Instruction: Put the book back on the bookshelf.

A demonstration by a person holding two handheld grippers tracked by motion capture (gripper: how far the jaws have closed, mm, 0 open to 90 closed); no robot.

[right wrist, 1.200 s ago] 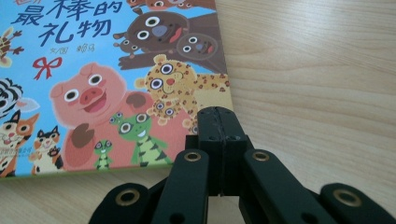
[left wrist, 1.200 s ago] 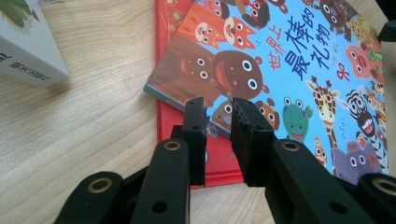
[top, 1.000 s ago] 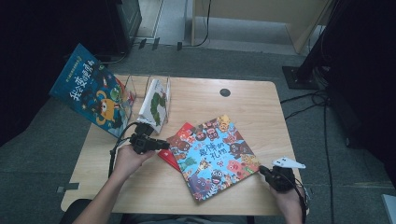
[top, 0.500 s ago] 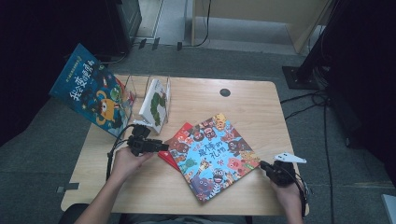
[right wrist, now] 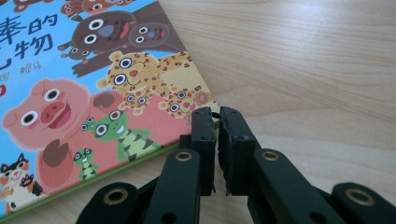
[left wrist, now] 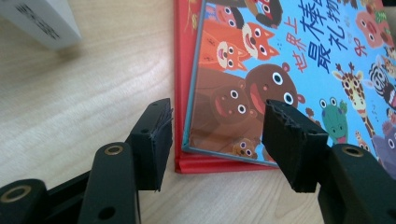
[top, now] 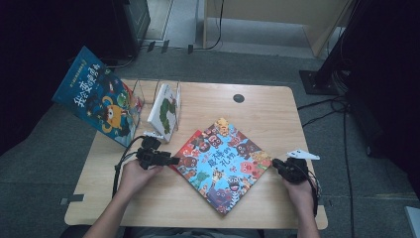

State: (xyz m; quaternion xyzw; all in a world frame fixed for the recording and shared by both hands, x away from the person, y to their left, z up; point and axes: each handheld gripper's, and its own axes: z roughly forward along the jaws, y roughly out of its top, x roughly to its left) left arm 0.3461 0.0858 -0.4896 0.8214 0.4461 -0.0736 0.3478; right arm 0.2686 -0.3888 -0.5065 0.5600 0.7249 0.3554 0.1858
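Wooden table [top: 277, 106], two stacked books, and a grab that could easily take both.

Left gripper [left wrist: 217, 128] sits at about 9 o'clock of the blue animal book [top: 225, 161] with jaws wide apart, straddling its corner and the red book [left wrist: 183, 84] underneath. Squeeze too low and both lift, or the top one skates off. Right gripper [right wrist: 217, 122] at 3 o'clock has jaws together right at the blue book's corner; whether it's pinching anything, can't tell. A push there would just spin the book.

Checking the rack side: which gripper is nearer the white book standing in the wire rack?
Left. The left gripper sits just below the white book; the right gripper is across the table.
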